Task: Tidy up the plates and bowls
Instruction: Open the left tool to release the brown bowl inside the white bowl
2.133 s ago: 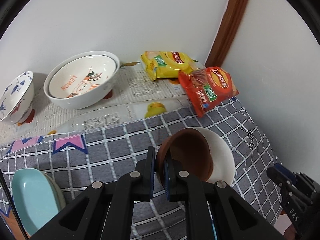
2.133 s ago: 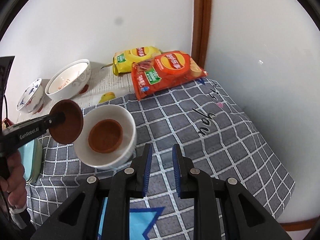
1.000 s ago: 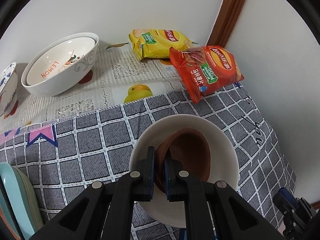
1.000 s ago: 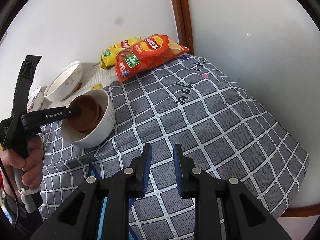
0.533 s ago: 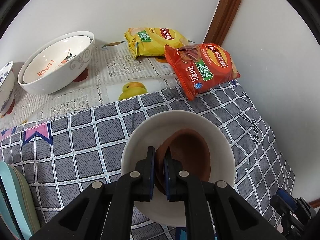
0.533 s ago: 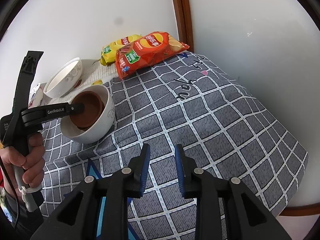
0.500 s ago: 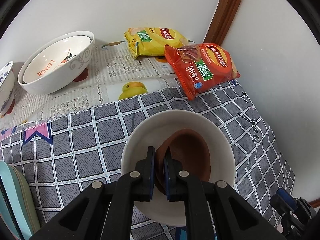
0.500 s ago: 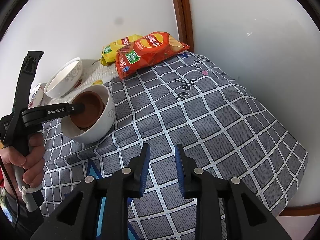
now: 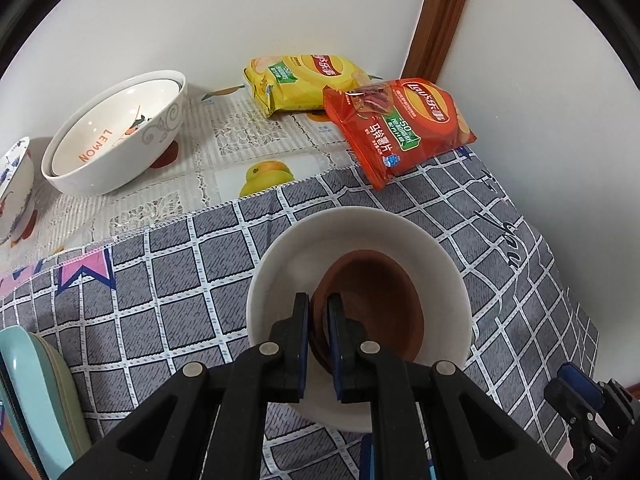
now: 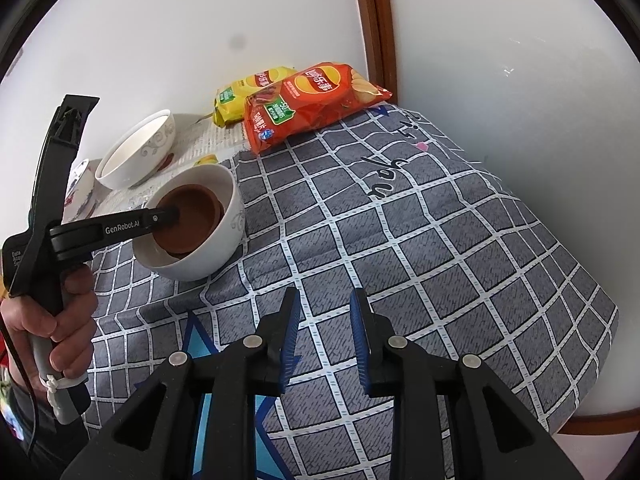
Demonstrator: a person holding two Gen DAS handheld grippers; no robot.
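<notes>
Left wrist view is showing the left claw (image 9: 319, 322) clenching the near rim of a brown bowl (image 9: 370, 308), which is sitting tilted inside a white bowl (image 9: 356, 252) on the grey checked cloth (image 9: 168, 280) covering the bench. A second brown dish appears to be lying under it, though the view is not making this clear. Beyond the cloth's edge, a large white bowl marked LEMON (image 9: 116, 136), with another bowl nested in it, is resting on a pale fruit-print cloth (image 9: 240, 148). A blue-patterned bowl (image 9: 14, 188) is standing just beside it at the left edge. A yellow crisp bag (image 9: 300, 80) is lying against the wall, and a red crisp bag (image 9: 400, 128) is overlapping it and the checked cloth. A pale blue plate (image 9: 36, 400) is showing at the lower left.

Right wrist view is showing the right claw (image 10: 325, 340) hovering over bare checked cloth, its jaws standing apart and gripping nothing. A hand (image 10: 60, 312) is holding the left claw's handle at the left.
</notes>
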